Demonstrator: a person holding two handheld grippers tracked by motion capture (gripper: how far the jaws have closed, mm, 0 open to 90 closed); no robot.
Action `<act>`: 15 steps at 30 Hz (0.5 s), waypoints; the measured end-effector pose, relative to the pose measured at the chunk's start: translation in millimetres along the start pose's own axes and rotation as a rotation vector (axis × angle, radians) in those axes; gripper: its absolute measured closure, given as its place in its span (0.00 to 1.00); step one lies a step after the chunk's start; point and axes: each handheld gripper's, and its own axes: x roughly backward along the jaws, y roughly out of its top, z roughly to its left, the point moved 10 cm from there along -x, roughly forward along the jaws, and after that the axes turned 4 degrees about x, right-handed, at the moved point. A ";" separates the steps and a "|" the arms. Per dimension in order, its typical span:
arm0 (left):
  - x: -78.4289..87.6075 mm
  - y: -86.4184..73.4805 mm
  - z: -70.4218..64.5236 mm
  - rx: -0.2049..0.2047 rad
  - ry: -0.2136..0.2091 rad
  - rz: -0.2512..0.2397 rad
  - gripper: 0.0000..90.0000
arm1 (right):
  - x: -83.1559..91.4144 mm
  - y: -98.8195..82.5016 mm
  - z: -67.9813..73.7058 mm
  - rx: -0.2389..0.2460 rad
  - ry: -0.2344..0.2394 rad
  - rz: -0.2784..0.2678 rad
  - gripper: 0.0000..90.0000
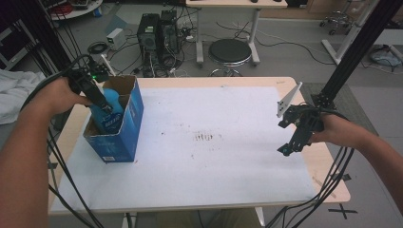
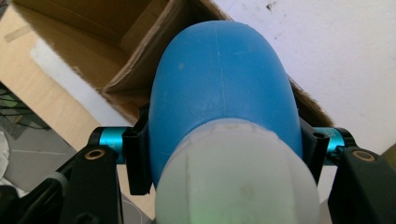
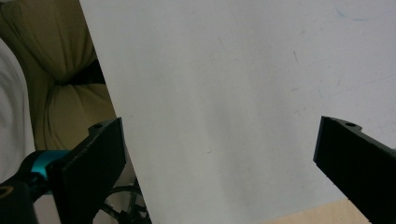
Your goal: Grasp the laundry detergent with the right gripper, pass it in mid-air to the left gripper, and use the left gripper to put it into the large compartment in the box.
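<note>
Packing is the step in hand: the left gripper is clenched on a blue bottle and holds it inside the open top of the blue cardboard box that stands at the left of the worktop. In the left gripper view the two black jaws press against the bottle's sides just above its pale cap end, so the grip sits near the cap rather than at the middle of the body. The box's brown inner walls and flaps lie beyond the rounded blue base.

The bottle's long axis runs steeply, close to upright but leaning a little. Its rounded base points down into the box and its cap end points up and back toward the hand. In the high view its printed label shows below the rim of the box, so much of the body is already within the walls.

The right gripper hangs released over the right side of the worktop, well apart from the box, its jaws wide with nothing between them.

Judging from this, the next move calls for easing the bottle down until its base meets the box floor, keeping it clear of the flaps, then opening the jaws and lifting straight out. Whether the base already touches the floor cannot be told.
</note>
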 end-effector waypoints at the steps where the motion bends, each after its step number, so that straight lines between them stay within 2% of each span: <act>1: -5.0 -1.0 -0.4 -0.006 -0.003 0.004 0.42 | -2.7 0.3 0.3 0.000 0.002 0.001 0.02; 3: -9.4 -2.2 -0.8 -0.012 -0.006 0.009 0.42 | -3.7 0.1 0.9 0.002 0.006 0.003 0.02; 4: -20.2 -4.7 -2.3 -0.012 -0.016 0.019 0.42 | -5.3 0.0 1.3 0.002 0.006 0.005 0.02; 6: -27.8 -6.3 -2.9 -0.016 -0.021 0.025 0.42 | -5.6 0.1 1.7 0.000 0.006 0.005 0.02; 15: -49.4 -11.3 -3.0 -0.019 -0.027 0.035 0.42 | -5.2 -0.1 1.7 0.000 0.007 0.003 0.02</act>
